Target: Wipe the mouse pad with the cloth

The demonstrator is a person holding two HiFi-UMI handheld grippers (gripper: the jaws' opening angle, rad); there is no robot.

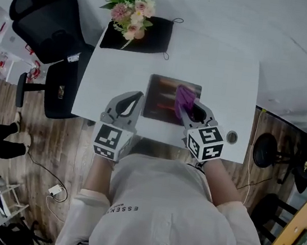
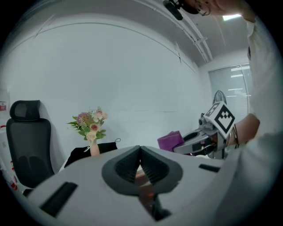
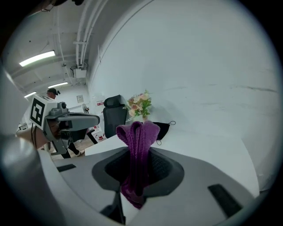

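Seen from above, a person in a white shirt (image 1: 164, 205) leans over a white desk (image 1: 228, 73) with a hand-held gripper in each hand. The right hand-held gripper (image 1: 189, 109) holds a bunched purple cloth (image 1: 184, 98) over the right part of a dark mouse pad (image 1: 159, 98). The left hand-held gripper (image 1: 136, 98) sits just beside the pad's left edge. At the far edge of the desk, pink flowers (image 1: 132, 11) lie on a black bag (image 1: 154, 37). A black office chair (image 1: 49, 19) stands at left on the wood floor (image 1: 54, 145).

Dim, cool overhead light (ceiling tubes); fisheye edges dark, blurred.
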